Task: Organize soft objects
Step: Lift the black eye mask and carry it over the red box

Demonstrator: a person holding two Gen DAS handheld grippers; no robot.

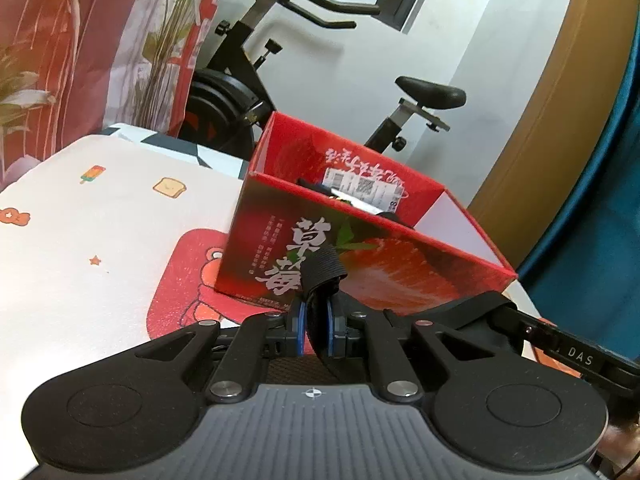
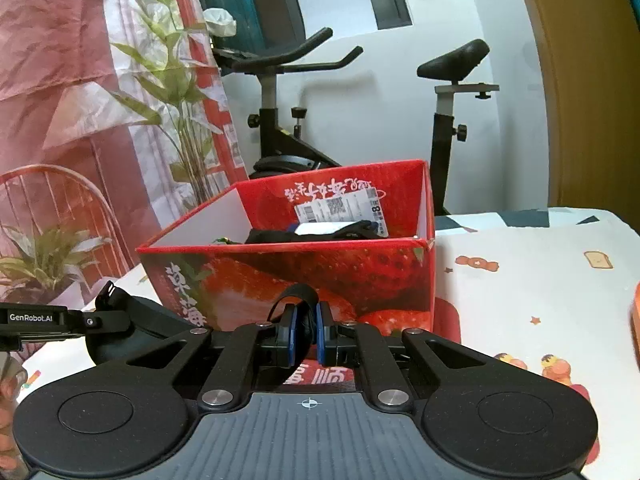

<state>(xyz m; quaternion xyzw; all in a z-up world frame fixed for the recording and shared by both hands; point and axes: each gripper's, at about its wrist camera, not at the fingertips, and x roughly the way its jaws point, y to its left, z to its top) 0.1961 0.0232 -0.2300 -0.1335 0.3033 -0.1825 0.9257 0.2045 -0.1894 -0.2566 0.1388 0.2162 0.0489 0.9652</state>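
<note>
My left gripper (image 1: 316,309) is shut on a black elastic fabric band (image 1: 322,266) that loops up between its blue pads. My right gripper (image 2: 306,322) is shut on another black loop of fabric (image 2: 294,295). Black cloth (image 1: 476,306) stretches from the left gripper across to the right gripper (image 1: 514,314) at the right edge of the left wrist view. In the right wrist view the left gripper (image 2: 114,308) holds the dark cloth (image 2: 140,322) at the left. Just ahead of both stands an open red strawberry box (image 1: 400,272) (image 2: 320,268) with dark soft items (image 2: 312,235) inside.
The box stands on a table with a white cartoon-print cloth (image 1: 100,232) and a red bear mat (image 1: 188,280). A black exercise bike (image 2: 276,120) stands behind the table. A red and white bag with leaf print (image 2: 120,100) is at the left. A white label (image 2: 344,208) sticks to the box's inner wall.
</note>
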